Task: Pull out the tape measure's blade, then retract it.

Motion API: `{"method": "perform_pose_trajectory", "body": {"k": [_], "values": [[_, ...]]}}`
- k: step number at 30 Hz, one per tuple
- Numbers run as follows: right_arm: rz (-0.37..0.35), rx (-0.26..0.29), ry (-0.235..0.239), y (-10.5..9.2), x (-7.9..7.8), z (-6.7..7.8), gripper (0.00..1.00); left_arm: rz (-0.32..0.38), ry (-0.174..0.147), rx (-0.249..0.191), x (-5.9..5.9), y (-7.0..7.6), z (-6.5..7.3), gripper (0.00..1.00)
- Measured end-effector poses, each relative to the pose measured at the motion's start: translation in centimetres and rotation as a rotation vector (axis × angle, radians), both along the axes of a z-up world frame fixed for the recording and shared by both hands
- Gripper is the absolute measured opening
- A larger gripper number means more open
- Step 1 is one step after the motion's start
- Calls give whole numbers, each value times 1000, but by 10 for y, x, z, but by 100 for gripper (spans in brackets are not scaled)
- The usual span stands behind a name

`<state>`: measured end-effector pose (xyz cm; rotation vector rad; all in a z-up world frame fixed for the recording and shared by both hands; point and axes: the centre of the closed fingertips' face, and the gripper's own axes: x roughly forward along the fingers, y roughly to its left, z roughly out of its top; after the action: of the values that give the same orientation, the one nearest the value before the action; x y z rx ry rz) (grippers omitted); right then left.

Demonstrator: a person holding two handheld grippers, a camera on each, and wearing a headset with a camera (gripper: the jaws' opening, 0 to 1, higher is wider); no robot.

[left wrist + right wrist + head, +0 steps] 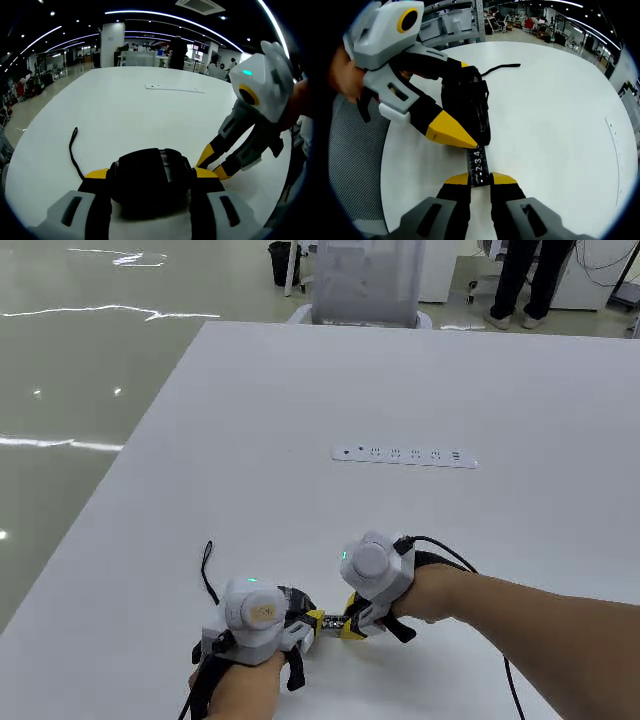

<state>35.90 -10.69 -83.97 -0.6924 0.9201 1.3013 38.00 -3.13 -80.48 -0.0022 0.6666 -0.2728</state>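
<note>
Tape measure (150, 175) sits clamped between your left fingers (96, 192), its blade (477, 166) pinched in your right fingers (456, 181) just beside. Pull-out looks barely begun: draw the right fingers straight back.

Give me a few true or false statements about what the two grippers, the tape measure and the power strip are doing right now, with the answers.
1. The left gripper holds the black tape measure case. True.
2. The right gripper is open and empty. False: its fingers are shut on the blade.
3. A short stretch of blade shows between the case and the right gripper. True.
4. The power strip lies between the two grippers. False: it lies farther out on the table, beyond both.
</note>
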Motion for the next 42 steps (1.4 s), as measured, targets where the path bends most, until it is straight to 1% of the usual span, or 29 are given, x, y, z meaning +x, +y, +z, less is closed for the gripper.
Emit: {"method": "perform_pose_trajectory", "body": {"k": [5, 17, 26, 32, 34, 35, 37, 39, 42], "values": [[-3, 12, -3, 6, 1, 1, 13, -1, 0, -4, 0, -1, 0, 60], [-2, 21, -10, 15, 1, 1, 13, 3, 0, -7, 0, 0, 0, 60], [6, 46, -13, 24, 1, 2, 13, 6, 0, -13, 0, 0, 1, 60], [0, 71, -10, 29, 2, 2, 13, 7, 2, -20, 1, 0, 1, 60], [-19, 95, 4, 32, 3, 3, 13, 7, 2, -23, 1, 0, 1, 60], [-15, 103, 7, 32, 3, 3, 14, 5, 2, -23, 1, 0, 1, 60], [2, 110, -3, 33, 2, 4, 14, 3, 1, -22, 0, 0, 1, 60], [-1, 117, -3, 32, 1, 4, 14, 3, -2, -21, 1, 0, 1, 60], [-35, 126, 8, 32, 3, 5, 14, 3, -1, -22, 1, 0, 1, 60]]}}
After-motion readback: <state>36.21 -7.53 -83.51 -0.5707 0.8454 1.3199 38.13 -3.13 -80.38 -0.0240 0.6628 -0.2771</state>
